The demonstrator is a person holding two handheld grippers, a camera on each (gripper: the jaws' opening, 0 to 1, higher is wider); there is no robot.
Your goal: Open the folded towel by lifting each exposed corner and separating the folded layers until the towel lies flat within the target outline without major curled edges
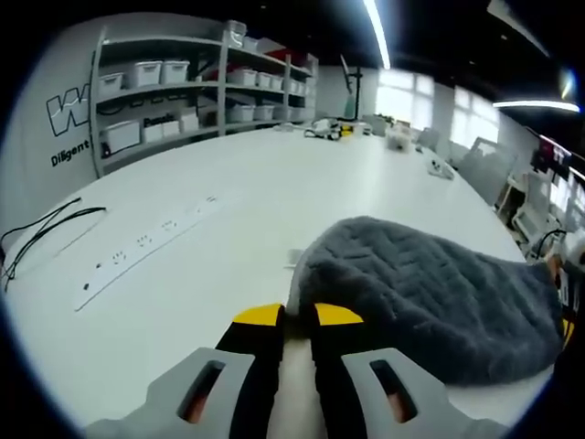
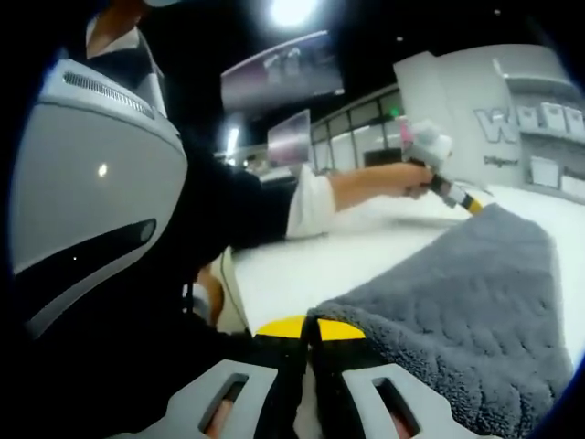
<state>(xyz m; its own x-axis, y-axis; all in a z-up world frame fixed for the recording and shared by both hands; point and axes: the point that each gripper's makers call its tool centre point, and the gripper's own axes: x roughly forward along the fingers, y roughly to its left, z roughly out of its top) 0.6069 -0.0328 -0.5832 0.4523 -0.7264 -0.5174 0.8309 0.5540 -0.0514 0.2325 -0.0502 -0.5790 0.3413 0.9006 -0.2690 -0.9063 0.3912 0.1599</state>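
Grey quilted towel (image 1: pixel 430 288), white table (image 1: pixel 228 219), yellow-tipped hand-held gripper (image 1: pixel 297 315)

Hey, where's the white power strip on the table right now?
In the left gripper view, the white power strip lies on the white table, left of the grey towel, near black cables.

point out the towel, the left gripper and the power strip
towel (image 1: pixel 430 283), left gripper view, middle of the quilted top
left gripper (image 1: pixel 298 315), left gripper view, between the yellow tips
power strip (image 1: pixel 146 242), left gripper view, mid-length
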